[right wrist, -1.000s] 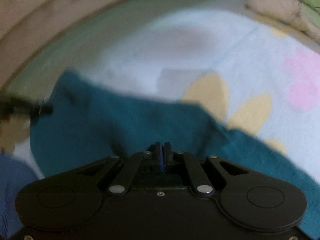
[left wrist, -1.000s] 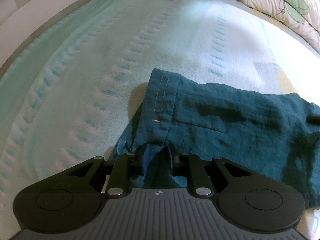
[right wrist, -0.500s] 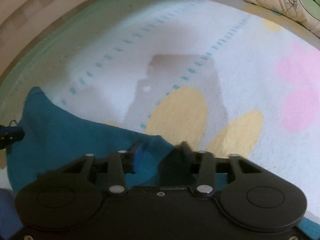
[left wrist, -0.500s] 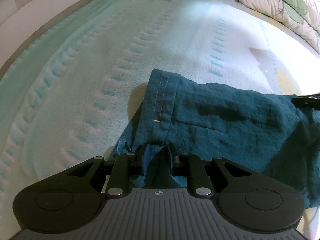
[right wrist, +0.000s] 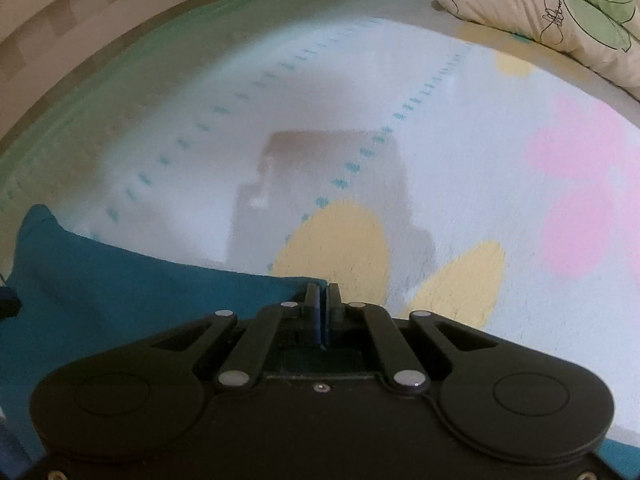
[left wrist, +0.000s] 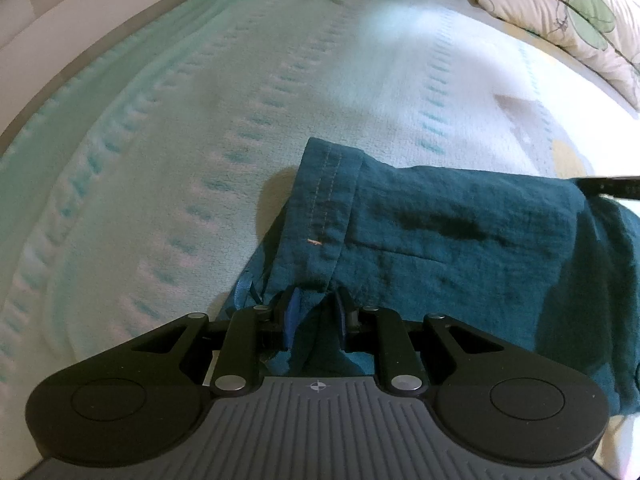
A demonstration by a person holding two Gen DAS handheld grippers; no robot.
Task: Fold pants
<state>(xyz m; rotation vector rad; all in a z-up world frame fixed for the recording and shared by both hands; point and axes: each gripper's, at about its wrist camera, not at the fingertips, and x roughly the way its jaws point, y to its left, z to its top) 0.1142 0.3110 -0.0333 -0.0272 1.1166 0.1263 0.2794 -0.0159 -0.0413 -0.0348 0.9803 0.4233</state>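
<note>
Teal pants (left wrist: 460, 232) bunch in your left gripper (left wrist: 314, 312); the right gripper (right wrist: 323, 300), nearly closed yet opening, looks empty. Retake that corner and pull the edges level.

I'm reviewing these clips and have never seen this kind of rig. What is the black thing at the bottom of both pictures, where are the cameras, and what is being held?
No robot here: a person carries a hand-held two-finger gripper in each hand, and a fisheye camera on each looks forward along its fingers. The black shape at the bottom is the gripper itself.

Left wrist view: the left gripper has teal pants bunched between its jaws, near the stitched hem. The pants lie on a pale blanket with a pillow at the far end.

Right wrist view: the right gripper sits at the pants' edge. Its jaws look nearly together but are opening; I cannot tell whether cloth is between them.
</note>
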